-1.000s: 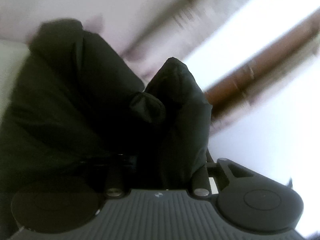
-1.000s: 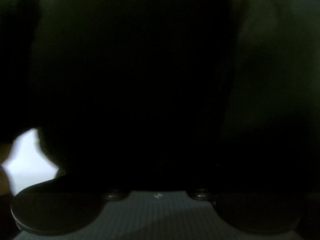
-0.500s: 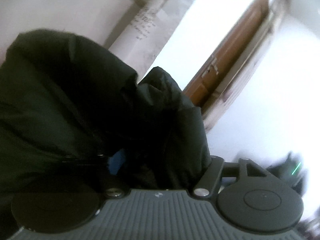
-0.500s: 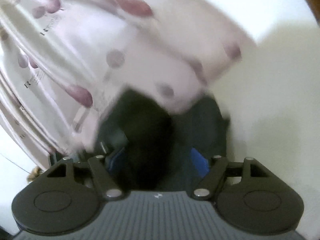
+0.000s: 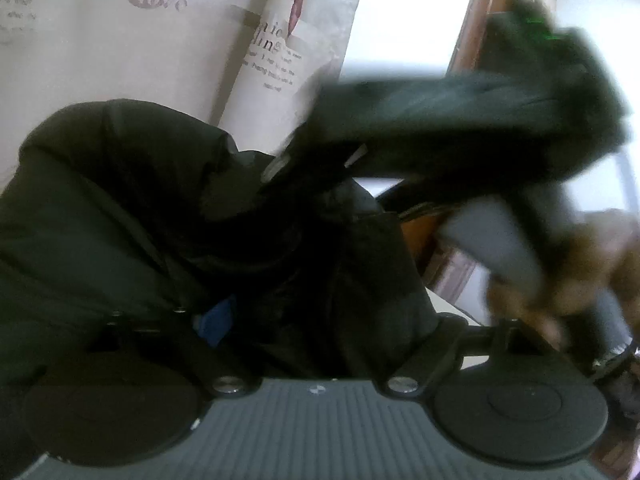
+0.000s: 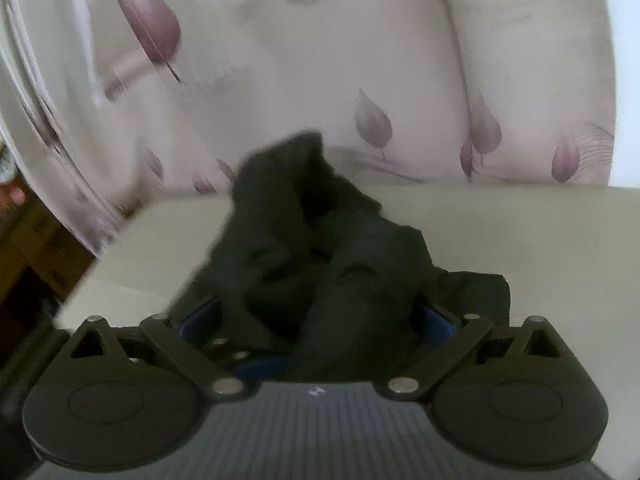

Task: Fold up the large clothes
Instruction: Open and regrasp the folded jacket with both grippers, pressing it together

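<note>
Left wrist view: both pairs of fingers have just been opening, and the left gripper (image 5: 316,312) has swung so that the dark garment (image 5: 120,208), formerly bunched close against the lens, now lies heaped at near left with a fold slumped between the spread fingers; a blue pad (image 5: 218,320) shows bare beside the cloth, so the grip appears released. A blurred dark shape, apparently the right gripper (image 5: 460,120) with the person's hand (image 5: 568,280) behind it, now crosses the upper right. A printed curtain (image 5: 160,40) hangs at far left, a brown frame (image 5: 476,40) stands beside it.

Right wrist view: where cloth blacked out the lens a second ago, the right gripper (image 6: 316,320) has risen clear and its fingers stand wide apart, blue pads (image 6: 438,322) exposed, the garment (image 6: 320,240) crumpled loosely between and beyond them on a pale desk (image 6: 520,232). Whether the cloth still touches a pad cannot be told. The curtain (image 6: 360,60) fills the far side.

Judgement: one fold or drop seems completed, yet the garment lies rumpled, so smoothing and regrasping remain. The curtain, close behind the desk, and the crossing of the two grippers could hinder the next reach.
</note>
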The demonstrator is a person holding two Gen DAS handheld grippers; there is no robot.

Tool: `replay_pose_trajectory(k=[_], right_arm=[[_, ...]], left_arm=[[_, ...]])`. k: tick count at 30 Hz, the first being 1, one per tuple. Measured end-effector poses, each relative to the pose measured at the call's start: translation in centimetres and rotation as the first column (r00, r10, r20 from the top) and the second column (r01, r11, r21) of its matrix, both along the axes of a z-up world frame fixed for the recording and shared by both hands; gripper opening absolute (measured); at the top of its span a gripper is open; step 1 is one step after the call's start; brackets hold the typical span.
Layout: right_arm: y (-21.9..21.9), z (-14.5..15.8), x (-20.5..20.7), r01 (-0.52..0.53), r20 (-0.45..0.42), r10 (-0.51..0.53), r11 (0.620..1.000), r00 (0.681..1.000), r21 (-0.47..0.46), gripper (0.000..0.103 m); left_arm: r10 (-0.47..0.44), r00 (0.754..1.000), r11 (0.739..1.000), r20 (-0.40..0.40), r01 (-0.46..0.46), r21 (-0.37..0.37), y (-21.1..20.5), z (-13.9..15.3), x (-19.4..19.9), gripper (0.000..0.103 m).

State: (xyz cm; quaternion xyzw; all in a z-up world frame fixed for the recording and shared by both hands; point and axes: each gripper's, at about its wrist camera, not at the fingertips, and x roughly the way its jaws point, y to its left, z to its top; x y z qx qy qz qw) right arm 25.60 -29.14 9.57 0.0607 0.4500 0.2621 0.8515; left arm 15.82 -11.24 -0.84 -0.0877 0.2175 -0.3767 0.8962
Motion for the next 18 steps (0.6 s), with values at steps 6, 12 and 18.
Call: replay_pose_trajectory(k=[6,12,18], right_arm=[[-0.1,-2.0,0.9,-0.035,0.058,0.043,0.991,0.997,-0.129,0.036],[-2.7,-1.6,-0.8,0.019,0.148,-0.014,0.999,0.989,-0.036,0.028],[-4.5,0.6,-0.4,0.038,0.211,-0.040,0.999,0.977,0.017,0.025]], left_arm=[[0.041,0.998,0.995,-0.056,-0.046,-0.092,5.7,2.1,-3.5,0.103],[0.292,0.956,0.956,0.009,-0.292,-0.036,13.9,2.9,-4.4,0.102],[0.188,0.975,0.982,-0.115,-0.187,0.024,13.5,0.7,-3.5,0.100]])
